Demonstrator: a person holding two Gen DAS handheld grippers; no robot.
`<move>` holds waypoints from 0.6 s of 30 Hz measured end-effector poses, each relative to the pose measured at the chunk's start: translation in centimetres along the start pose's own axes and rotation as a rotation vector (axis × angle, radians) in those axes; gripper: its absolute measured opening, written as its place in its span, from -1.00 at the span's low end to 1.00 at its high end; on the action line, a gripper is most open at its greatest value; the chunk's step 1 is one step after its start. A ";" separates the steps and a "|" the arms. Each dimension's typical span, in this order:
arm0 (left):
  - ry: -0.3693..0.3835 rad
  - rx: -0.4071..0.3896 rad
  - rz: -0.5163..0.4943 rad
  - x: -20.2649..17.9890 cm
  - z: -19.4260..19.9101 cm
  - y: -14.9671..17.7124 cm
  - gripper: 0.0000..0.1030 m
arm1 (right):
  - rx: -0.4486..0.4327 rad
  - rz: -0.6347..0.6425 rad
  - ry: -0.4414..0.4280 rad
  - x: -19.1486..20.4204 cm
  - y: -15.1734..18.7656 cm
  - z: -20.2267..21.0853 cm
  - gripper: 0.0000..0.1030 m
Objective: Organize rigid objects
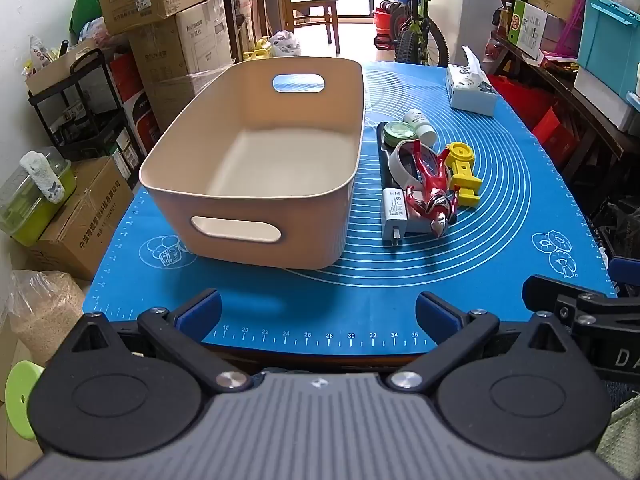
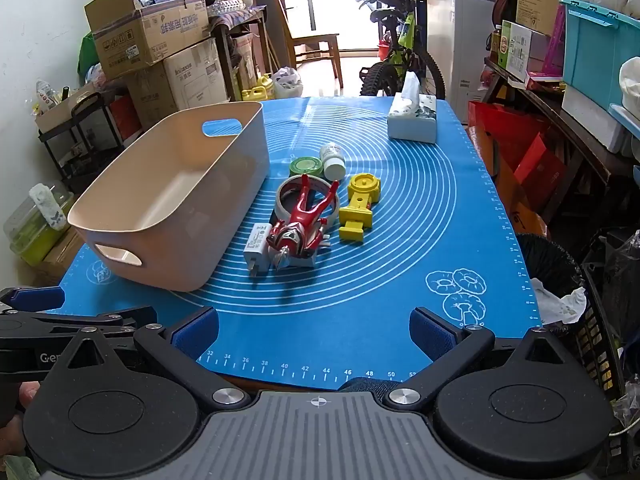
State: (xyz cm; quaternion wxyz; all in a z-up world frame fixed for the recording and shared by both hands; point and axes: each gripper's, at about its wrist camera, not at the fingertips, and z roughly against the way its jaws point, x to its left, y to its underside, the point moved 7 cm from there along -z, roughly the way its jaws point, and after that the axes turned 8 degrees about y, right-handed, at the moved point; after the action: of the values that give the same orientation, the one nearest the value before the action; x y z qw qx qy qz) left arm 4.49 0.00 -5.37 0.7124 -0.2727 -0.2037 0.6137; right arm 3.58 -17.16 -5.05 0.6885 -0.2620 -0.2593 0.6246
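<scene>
Clutter around the red plastic hero figure lies ahead, nearer the right hand-held gripper; both hand-held grippers gape wide, empty, the left hand-held gripper facing the beige plastic bin.

Both cameras sit low at the near edge of the surface and look forward and down along it. The left view faces the beige bin from close by. The right view sits further right and faces the toys. Both show the bin, the red figure and the tissue box.
</scene>
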 end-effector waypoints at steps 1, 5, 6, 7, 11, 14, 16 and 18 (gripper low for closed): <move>0.002 0.003 0.002 0.0 0.0 0.0 0.98 | 0.000 0.000 0.000 0.0 0.0 0.0 0.95; -0.001 0.002 -0.001 0.0 0.0 0.0 0.98 | 0.000 0.000 0.000 0.0 0.0 0.0 0.95; -0.001 0.002 0.000 0.0 0.0 0.0 0.98 | 0.000 0.000 0.000 0.0 0.0 0.0 0.95; -0.001 0.002 0.000 0.0 0.0 0.0 0.98 | 0.000 0.001 0.000 0.0 0.0 0.0 0.95; 0.000 0.001 0.000 0.0 0.0 0.0 0.98 | 0.000 0.001 0.001 0.0 0.0 0.0 0.95; 0.000 0.001 0.000 0.0 0.0 0.0 0.98 | 0.000 0.001 0.001 0.0 0.0 0.0 0.95; 0.000 0.001 0.000 0.0 0.0 0.0 0.98 | 0.000 0.001 0.001 0.0 0.0 0.0 0.95; 0.000 0.001 0.000 0.0 0.0 0.0 0.98 | 0.000 0.001 0.001 0.0 0.0 0.0 0.95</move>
State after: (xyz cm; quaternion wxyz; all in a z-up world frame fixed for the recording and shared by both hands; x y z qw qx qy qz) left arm 4.48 0.01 -5.37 0.7125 -0.2723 -0.2035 0.6138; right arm 3.60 -17.14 -5.05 0.6882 -0.2624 -0.2588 0.6249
